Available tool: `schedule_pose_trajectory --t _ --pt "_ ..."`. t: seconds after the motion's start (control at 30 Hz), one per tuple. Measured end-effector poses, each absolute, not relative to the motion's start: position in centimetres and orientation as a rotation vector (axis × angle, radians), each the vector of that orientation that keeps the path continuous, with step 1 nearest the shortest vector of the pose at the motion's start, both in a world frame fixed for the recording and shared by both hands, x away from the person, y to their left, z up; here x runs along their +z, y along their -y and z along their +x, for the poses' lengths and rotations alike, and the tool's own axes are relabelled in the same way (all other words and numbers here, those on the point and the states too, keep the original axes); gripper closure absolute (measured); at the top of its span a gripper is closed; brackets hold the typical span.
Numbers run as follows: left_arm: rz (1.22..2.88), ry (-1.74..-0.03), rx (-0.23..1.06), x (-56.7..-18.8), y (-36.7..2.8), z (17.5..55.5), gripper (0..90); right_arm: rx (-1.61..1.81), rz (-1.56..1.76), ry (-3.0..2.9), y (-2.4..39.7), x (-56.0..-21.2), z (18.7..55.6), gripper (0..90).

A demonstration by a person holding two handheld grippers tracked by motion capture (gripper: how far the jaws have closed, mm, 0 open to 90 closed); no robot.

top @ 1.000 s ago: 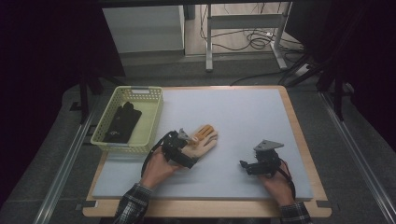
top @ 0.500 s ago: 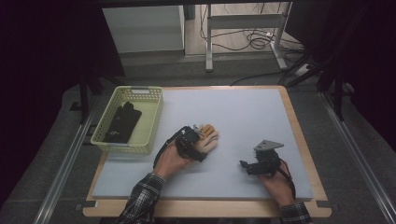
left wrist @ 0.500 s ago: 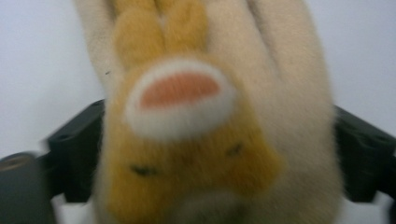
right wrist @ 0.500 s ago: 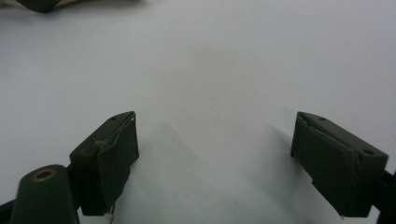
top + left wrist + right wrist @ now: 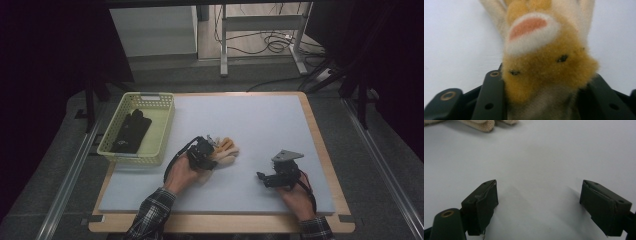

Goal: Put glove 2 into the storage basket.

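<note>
A fuzzy orange and cream glove (image 5: pixel 229 150) with an animal face lies near the middle of the pale mat (image 5: pixel 260 115). My left gripper (image 5: pixel 210 154) is over its near end. In the left gripper view the orange plush (image 5: pixel 544 62) bulges between the two black jaws, and both press into its sides. These jaws have just been closing with the glove between them. My right gripper (image 5: pixel 263 177) rests low on the mat to the right, apart from the glove. Its jaws (image 5: pixel 539 202) stand wide with bare mat between them. Cream glove fingers (image 5: pixel 481 123) show at the top of the right gripper view.
A pale yellow basket (image 5: pixel 165 131) stands at the mat's left edge with a black glove (image 5: pixel 130 131) in it. The wooden table edge (image 5: pixel 320 150) frames the mat. Beyond the table are a white cabinet, metal legs and cables on the floor.
My left gripper has slid forward over the glove's near end and its jaws have drawn in onto the plush. The right gripper has stayed where it was.
</note>
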State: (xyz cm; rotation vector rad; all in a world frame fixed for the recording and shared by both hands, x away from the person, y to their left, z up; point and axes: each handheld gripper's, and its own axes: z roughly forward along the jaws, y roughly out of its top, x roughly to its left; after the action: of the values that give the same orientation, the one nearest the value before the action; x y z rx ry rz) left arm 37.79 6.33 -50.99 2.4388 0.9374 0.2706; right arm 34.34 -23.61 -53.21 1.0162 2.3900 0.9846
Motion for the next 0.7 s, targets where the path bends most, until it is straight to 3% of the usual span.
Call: schedule_pose_trajectory --t 0.1,0.7 --pt "2.381 -0.947 0.267 -49.8 -7.2 38.1 69.4 0.985 1.016 -2.39 23.6 -53.2 34.3 14.7" --pt "2.322 -1.018 0.312 -45.8 -9.4 39.2 69.7 0.986 1.011 -2.389 23.6 -53.2 34.4 14.7"
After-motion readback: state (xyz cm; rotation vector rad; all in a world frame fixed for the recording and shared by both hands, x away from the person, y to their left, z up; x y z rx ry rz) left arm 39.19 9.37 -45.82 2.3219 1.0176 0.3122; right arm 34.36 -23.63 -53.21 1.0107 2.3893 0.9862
